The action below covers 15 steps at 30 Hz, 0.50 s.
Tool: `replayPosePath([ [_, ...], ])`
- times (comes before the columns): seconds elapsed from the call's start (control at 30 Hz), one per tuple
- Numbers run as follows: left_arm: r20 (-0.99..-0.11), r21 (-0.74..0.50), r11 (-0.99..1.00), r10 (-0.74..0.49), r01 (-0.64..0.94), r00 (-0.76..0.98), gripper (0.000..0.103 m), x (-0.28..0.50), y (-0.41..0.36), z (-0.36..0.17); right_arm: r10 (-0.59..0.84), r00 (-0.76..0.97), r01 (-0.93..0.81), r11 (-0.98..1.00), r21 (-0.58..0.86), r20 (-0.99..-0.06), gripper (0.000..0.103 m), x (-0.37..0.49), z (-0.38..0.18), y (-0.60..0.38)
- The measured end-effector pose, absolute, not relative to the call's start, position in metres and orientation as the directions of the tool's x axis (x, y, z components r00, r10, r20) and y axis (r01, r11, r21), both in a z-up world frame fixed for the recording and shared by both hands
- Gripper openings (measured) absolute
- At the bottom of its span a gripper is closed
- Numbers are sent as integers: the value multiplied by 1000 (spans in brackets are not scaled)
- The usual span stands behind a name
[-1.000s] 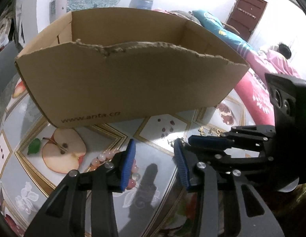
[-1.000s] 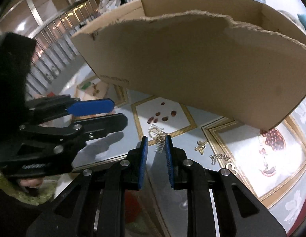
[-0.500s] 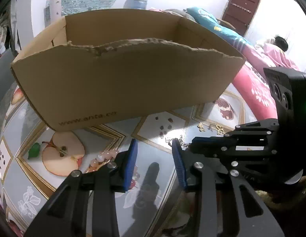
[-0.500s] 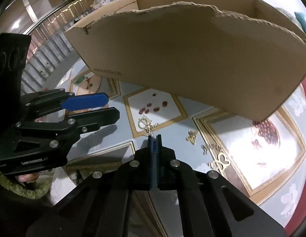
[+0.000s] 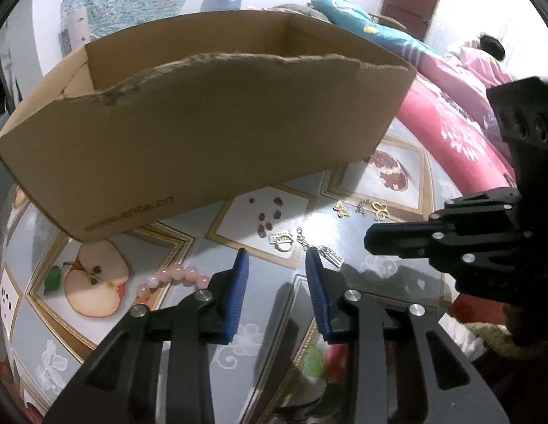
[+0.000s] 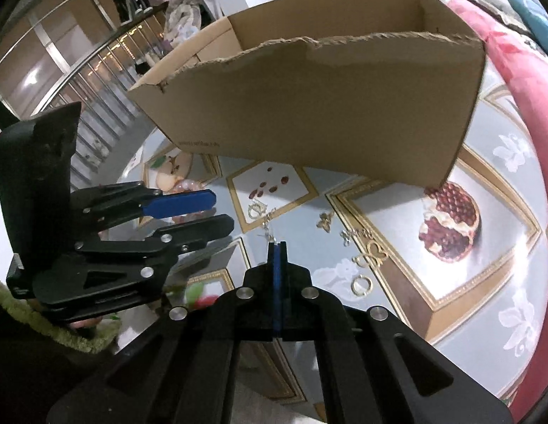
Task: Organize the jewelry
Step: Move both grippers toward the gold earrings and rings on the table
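Note:
An open cardboard box (image 5: 210, 134) stands on the patterned table; it also shows in the right wrist view (image 6: 327, 106). My right gripper (image 6: 277, 247) is shut on one end of a silver chain earring (image 6: 268, 226) and lifts it; its ring end (image 6: 255, 209) lies near the table. In the left wrist view the same earring (image 5: 305, 243) hangs by my open, empty left gripper (image 5: 275, 265). A pink bead bracelet (image 5: 175, 275) lies left of it. Gold butterfly pieces (image 6: 325, 219) and gold rings (image 6: 360, 284) lie right.
The table (image 6: 486, 282) has a fruit-print cover. A red bedspread (image 5: 461, 130) and a person lying down (image 5: 486, 49) are at the right. The left gripper body (image 6: 115, 247) sits close to the right gripper's left side.
My right gripper closed on the silver chain earring and has risen with it. Both grippers moved back from the box; the left gripper stayed open.

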<state>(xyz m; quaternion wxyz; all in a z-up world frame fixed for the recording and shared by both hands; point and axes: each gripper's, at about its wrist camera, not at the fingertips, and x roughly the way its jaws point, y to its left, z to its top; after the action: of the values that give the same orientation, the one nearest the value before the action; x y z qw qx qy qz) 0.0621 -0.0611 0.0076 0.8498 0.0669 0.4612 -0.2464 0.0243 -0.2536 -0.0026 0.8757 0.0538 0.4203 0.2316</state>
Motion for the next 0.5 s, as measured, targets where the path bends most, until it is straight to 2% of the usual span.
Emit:
replayPosePath([
  [0.27,-856,-119,822,-369,557,362,32,57,-96,-4,452,561,-311,892,329,-694,2,20,-4,-276],
  [0.5,-858,-68,822,-337,565,388,29,60,-114,-5,461,586,-302,888,348,-667,2,18,-1,-286],
])
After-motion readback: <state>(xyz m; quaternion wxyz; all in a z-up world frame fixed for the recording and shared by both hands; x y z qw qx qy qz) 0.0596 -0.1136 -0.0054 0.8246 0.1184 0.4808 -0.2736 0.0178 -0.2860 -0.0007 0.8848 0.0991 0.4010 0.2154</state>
